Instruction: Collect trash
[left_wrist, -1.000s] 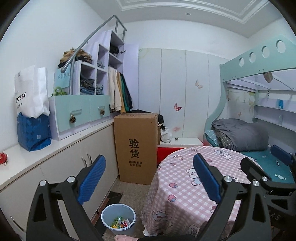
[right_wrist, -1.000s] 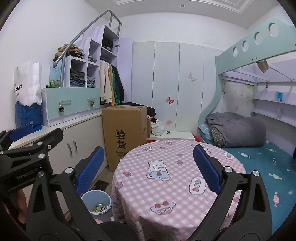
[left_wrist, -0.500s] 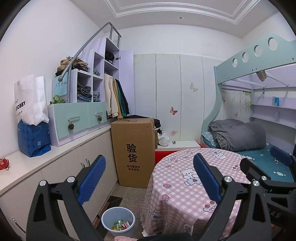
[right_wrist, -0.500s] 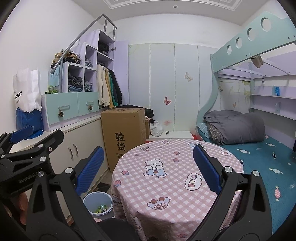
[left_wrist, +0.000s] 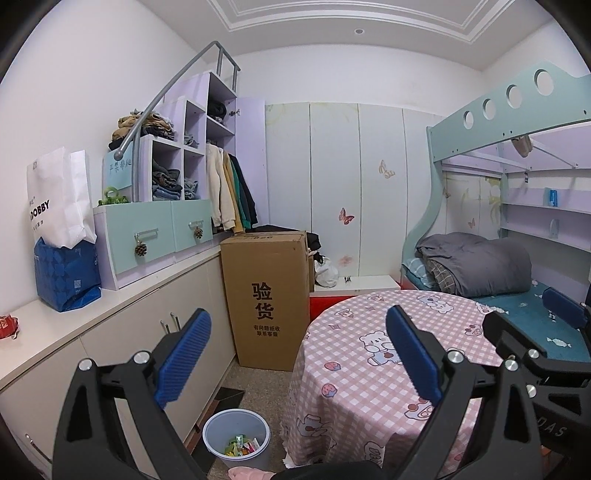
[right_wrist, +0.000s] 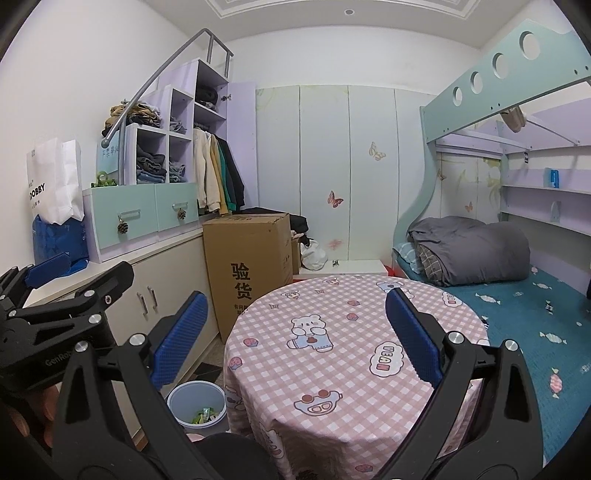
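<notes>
We hold both grippers raised with nothing between them: the left gripper (left_wrist: 297, 354) has its jaws spread wide, and so does the right gripper (right_wrist: 295, 338). The bin (left_wrist: 236, 448) sits on the floor below the left jaws, with bright wrappers (left_wrist: 242, 447) already inside, so we judge collection largely done. The desk (right_wrist: 354, 332) ahead of the right jaws shows no litter. The floor behind the desk is hidden.

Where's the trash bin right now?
The trash bin stands on the floor, low in both views, between the white cabinets on the left and the round table with its pink checked cloth.
</notes>
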